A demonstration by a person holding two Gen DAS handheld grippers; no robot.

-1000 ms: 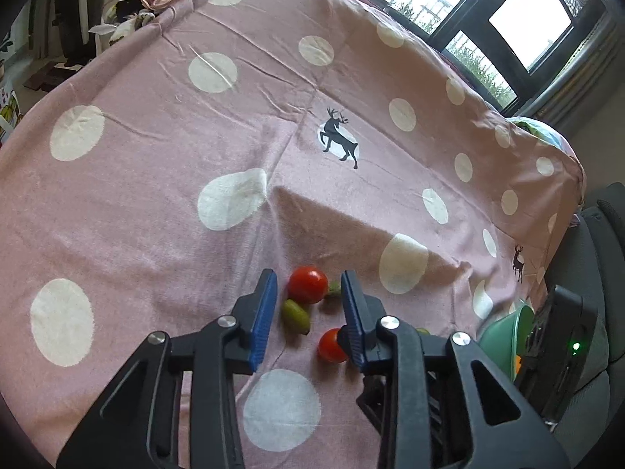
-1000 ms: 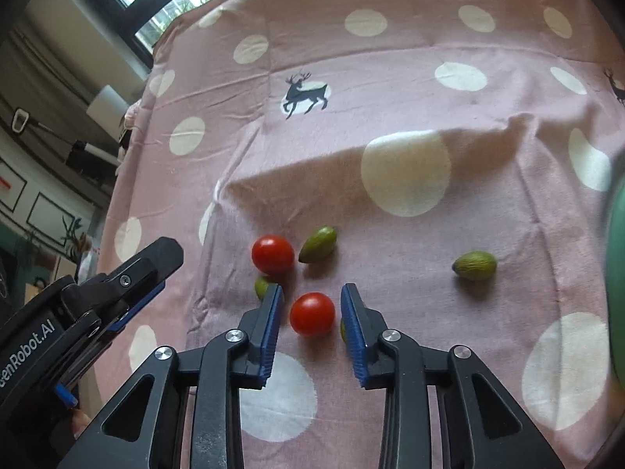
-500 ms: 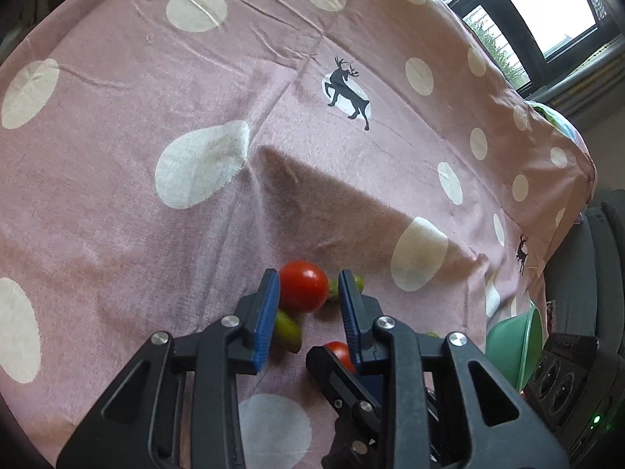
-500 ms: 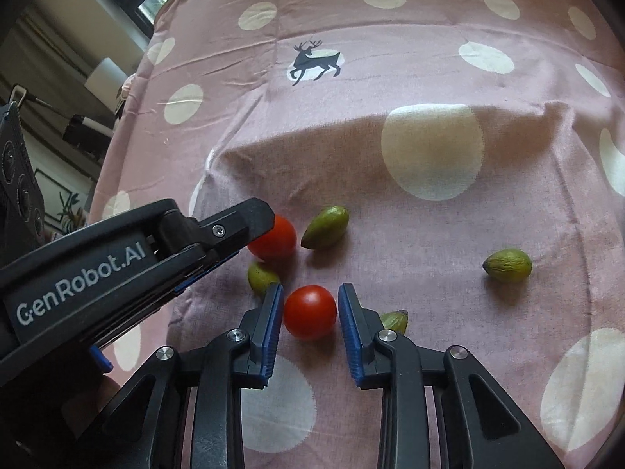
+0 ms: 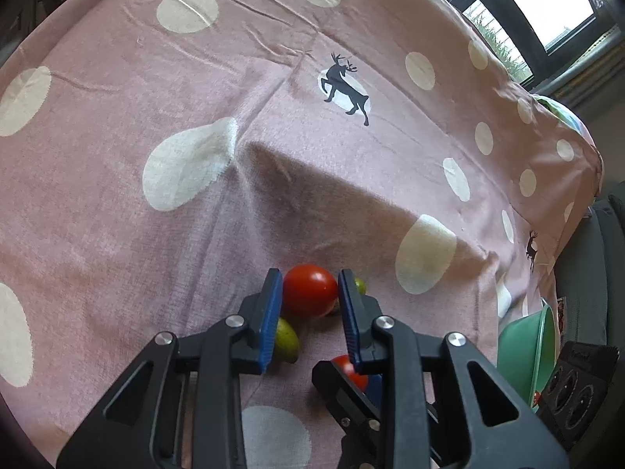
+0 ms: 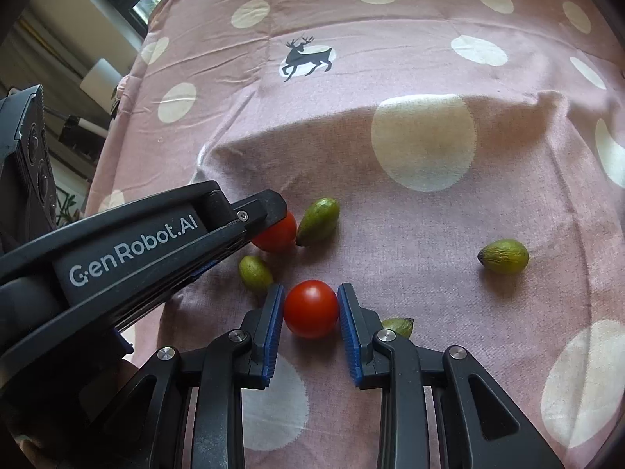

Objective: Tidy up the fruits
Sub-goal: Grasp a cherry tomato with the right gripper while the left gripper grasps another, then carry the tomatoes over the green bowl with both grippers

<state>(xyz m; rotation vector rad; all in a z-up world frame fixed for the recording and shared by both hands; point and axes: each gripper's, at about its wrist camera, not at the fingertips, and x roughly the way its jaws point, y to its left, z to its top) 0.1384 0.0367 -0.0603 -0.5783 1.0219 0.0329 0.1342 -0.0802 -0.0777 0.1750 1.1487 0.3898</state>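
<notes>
Your right gripper [image 6: 311,306] has just pinched a red tomato [image 6: 311,308] mid-bedspread [image 6: 390,215], and your left gripper [image 5: 310,291] hugs another tomato [image 5: 308,289]; thin-skinned, slippery, squeeze lightly across the middle

Black plastic grippers: blue ribbed fingers [image 6: 273,328], silver screws, white "GenRobot.AI" lettering [image 6: 136,252].

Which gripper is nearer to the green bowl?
Right. The bowl shows at the right edge of the left wrist view, and the right gripper lies between it and the left gripper, each around its own tomato.
</notes>
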